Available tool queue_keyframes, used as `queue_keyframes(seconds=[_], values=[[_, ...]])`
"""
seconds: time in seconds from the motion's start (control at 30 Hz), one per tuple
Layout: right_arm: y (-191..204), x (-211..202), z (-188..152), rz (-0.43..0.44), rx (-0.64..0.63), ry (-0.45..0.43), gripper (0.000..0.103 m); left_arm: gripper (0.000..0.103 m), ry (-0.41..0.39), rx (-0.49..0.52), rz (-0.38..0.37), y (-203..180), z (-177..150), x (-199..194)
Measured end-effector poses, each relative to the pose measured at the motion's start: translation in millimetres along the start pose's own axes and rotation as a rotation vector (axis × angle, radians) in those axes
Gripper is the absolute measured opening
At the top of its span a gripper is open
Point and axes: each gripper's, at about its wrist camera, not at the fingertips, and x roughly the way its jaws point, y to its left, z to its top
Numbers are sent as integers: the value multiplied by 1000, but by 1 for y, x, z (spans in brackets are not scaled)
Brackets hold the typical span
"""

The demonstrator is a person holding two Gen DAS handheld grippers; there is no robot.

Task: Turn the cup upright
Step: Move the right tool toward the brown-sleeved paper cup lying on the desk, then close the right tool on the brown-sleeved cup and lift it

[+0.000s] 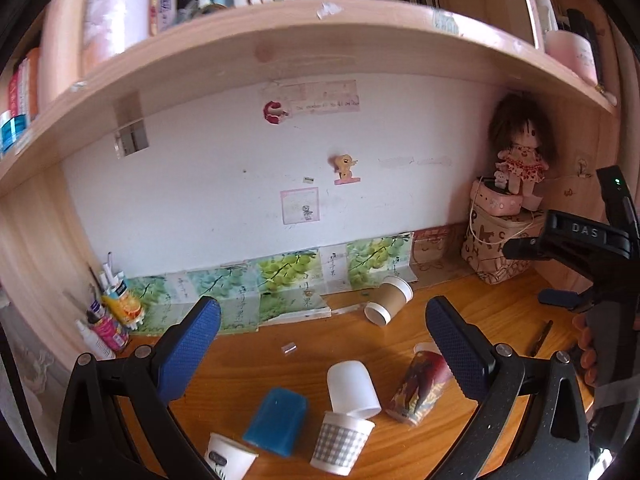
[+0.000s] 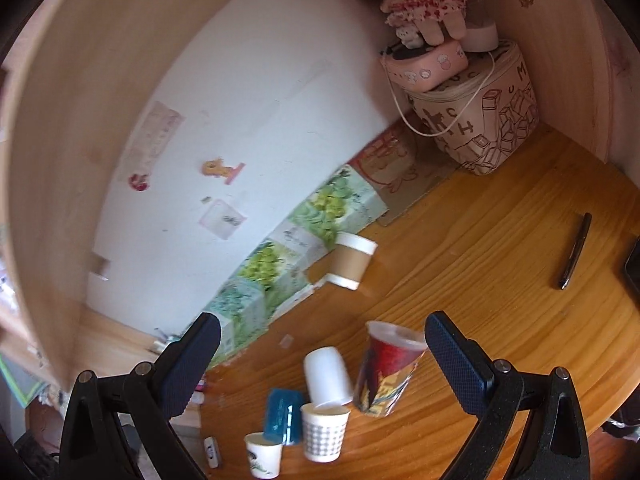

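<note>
Several cups stand on the wooden desk. A white cup and a blue cup are upside down. A red patterned cup stands upside down too, its clear lid end down. A brown paper cup lies on its side by the wall. A checked cup and a small white cup stand upright. My left gripper is open above the cluster. My right gripper is open, the red cup near its right finger; its body shows at the left wrist view's right edge.
A patterned pouch with a pink case and a doll sits in the back right corner. A pen lies on the desk at right. Bottles and pens stand at back left. A bookshelf overhangs the desk.
</note>
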Motion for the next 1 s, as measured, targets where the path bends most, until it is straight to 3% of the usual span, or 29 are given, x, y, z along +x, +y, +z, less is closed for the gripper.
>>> queue_keyframes(seconds=[0.43, 1.0], values=[[-9, 115, 53, -44, 80, 183, 102, 102, 113, 40, -128, -15, 22, 107], [-43, 243, 63, -82, 262, 410, 102, 102, 302, 15, -221, -24, -3, 214]])
